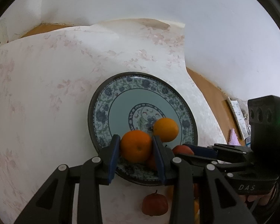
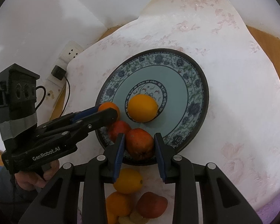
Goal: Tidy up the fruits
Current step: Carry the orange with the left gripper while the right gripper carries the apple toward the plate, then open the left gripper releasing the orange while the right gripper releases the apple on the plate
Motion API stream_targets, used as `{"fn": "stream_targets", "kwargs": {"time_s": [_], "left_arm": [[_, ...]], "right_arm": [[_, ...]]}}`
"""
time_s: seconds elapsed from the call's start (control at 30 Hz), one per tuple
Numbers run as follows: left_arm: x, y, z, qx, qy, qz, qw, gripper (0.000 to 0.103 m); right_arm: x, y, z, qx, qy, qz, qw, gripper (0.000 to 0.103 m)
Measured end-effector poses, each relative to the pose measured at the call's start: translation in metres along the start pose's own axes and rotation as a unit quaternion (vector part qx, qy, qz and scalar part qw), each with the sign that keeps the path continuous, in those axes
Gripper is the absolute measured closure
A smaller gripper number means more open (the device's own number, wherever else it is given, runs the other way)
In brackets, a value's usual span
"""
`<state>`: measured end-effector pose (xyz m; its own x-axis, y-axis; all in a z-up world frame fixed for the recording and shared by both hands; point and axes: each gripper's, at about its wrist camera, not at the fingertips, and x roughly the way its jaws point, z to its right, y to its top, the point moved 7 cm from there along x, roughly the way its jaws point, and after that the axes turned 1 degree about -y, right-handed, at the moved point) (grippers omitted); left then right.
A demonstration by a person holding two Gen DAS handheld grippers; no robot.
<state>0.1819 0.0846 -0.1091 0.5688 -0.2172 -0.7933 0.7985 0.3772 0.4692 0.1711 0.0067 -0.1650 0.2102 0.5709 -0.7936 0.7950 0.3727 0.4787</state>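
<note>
A blue floral plate sits on the flowered tablecloth. A yellow orange lies near its centre, a red apple at its near rim. My left gripper is shut on an orange over the plate's near rim; it also shows in the right wrist view. My right gripper is shut on a red apple above the plate's near edge.
Loose fruit lies on the cloth before the plate: a yellow orange, an orange, a red apple. A wall socket with a plug is at the left. The wooden table edge is at the right.
</note>
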Motion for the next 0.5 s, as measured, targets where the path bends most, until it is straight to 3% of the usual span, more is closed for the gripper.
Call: {"fn": "stream_targets", "kwargs": {"time_s": [0.27,0.5], "left_arm": [[-0.0007,-0.0018,-0.0026,-0.006,-0.007,0.001,1.0,0.066],[-0.0024,-0.0044,-0.0035,-0.009,-0.015,0.004,0.9998,0.066]], "right_arm": [[0.0012,-0.0008,-0.0015,-0.005,-0.003,0.002,1.0,0.068],[-0.002,0.0001,-0.003,-0.008,-0.002,0.013,1.0,0.051]]}}
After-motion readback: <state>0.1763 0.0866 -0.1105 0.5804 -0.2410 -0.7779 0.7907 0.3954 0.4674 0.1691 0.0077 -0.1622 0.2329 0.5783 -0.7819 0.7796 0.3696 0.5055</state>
